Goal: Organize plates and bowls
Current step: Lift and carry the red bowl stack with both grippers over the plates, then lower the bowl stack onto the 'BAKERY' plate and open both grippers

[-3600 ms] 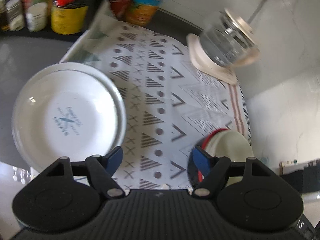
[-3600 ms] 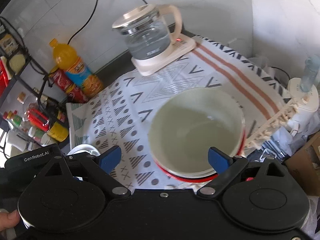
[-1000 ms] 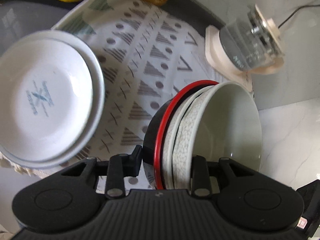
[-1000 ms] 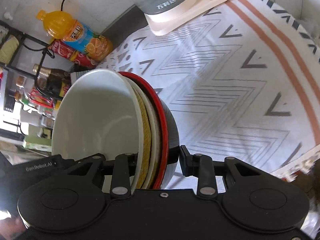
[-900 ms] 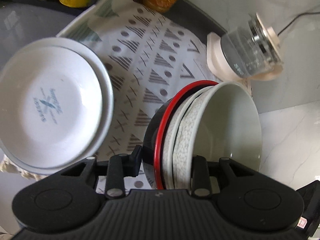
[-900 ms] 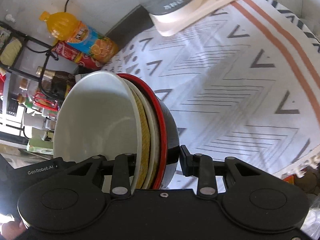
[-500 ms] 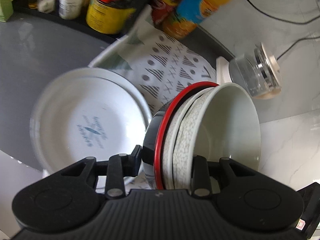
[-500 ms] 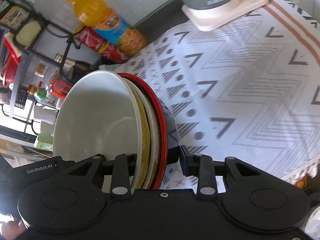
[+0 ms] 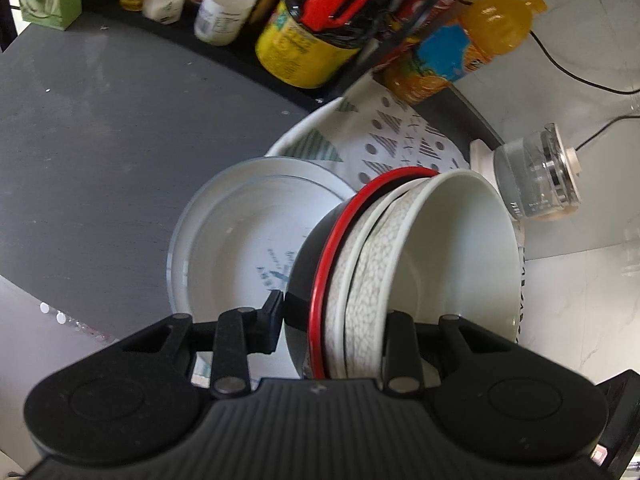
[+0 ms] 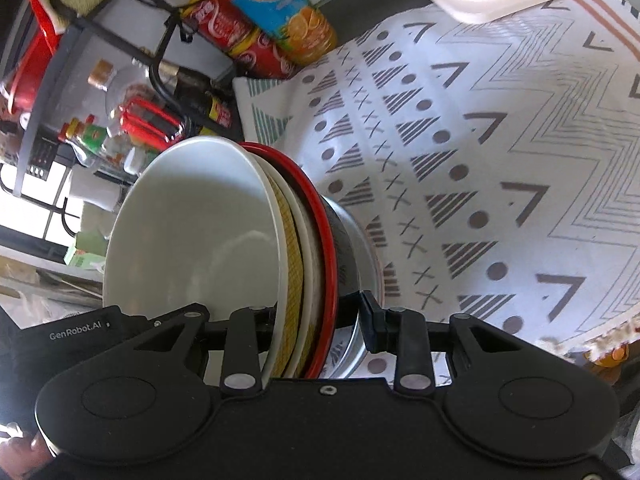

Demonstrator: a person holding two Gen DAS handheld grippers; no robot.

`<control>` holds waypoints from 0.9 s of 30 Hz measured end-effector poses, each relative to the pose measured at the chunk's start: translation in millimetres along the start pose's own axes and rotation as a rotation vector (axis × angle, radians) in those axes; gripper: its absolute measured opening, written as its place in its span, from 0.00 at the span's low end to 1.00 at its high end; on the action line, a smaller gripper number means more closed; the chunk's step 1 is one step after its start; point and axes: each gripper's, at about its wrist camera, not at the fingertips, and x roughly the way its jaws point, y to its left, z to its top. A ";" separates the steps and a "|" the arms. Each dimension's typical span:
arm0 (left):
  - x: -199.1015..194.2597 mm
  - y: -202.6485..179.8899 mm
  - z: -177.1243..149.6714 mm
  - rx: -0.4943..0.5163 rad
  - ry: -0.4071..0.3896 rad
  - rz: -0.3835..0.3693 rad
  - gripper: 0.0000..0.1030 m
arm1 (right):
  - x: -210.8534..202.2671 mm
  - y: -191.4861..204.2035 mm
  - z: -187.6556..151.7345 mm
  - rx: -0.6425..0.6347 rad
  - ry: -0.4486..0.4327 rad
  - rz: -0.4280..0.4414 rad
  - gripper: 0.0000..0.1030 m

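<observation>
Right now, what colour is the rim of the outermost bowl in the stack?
Red rim on a dark bowl; clearest in the left wrist view.

A dark grey countertop (image 9: 100, 152) is partly covered by a white patterned cloth (image 10: 500, 152). Along its back edge stands a black wire rack (image 10: 120, 40) of bottles, against a pale marble-look wall (image 9: 592, 60).

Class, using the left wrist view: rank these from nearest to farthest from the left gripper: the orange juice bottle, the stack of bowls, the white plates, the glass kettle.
1. Stack of bowls: clamped between the left gripper fingers.
2. White plates: just beyond, left of the bowls.
3. Glass kettle: farther, at the right, on its base.
4. Orange juice bottle: farthest, top right by the rack.
</observation>
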 end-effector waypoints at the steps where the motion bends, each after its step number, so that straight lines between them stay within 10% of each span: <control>1: 1.1 3.1 1.0 0.000 0.002 0.003 0.31 | 3.5 1.8 -1.6 0.002 0.005 -0.005 0.31; 27: 40.8 52.9 29.1 0.005 0.081 -0.048 0.31 | 50.6 16.1 -15.5 0.081 -0.022 -0.095 0.32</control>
